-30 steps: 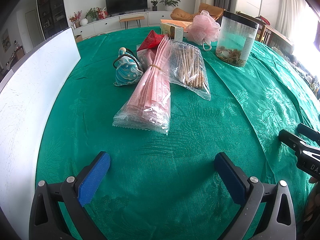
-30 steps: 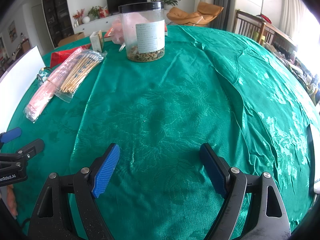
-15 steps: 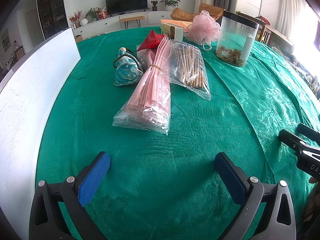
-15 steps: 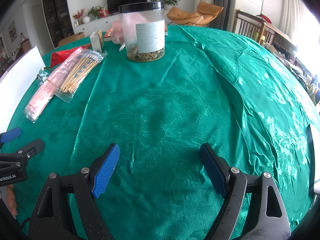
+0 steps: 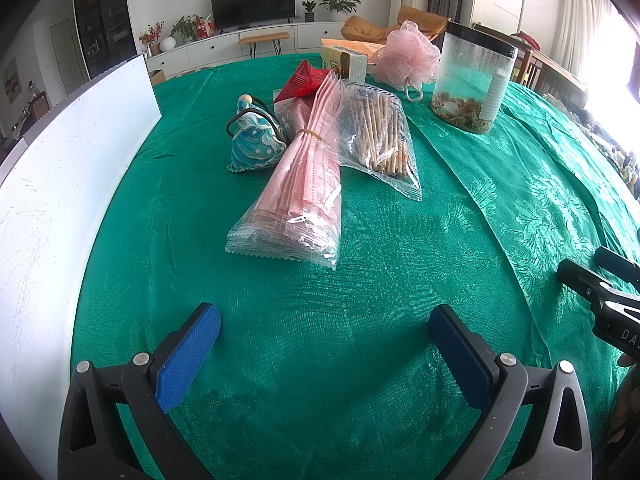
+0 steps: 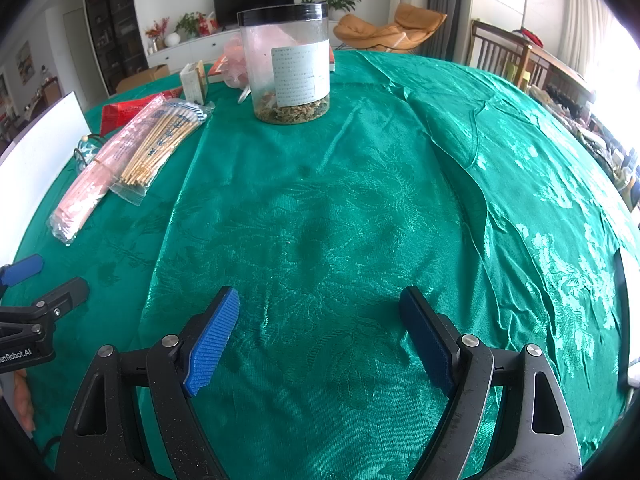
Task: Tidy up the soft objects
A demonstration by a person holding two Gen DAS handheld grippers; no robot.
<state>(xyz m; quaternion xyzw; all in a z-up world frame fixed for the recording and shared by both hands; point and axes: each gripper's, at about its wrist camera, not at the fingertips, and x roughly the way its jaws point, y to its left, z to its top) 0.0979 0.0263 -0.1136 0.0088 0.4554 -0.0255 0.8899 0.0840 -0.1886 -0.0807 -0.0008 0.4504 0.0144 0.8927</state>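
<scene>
Green patterned tablecloth (image 5: 360,360) covers the table; a white board (image 5: 60,184) stands along its left edge. Left gripper (image 5: 324,344) and right gripper (image 6: 320,328) both hover with jaws spread, holding nothing. Pink packet bundle (image 5: 304,184) lies centre, blue pouch (image 5: 256,144) touching its left, skewer bag (image 5: 380,136) right, pink mesh sponge (image 5: 406,56) beside the clear jar (image 5: 472,80).

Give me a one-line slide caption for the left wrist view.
Open left gripper hovers over a green tablecloth, facing a pink packet bundle, skewer bag and blue pouch.
</scene>
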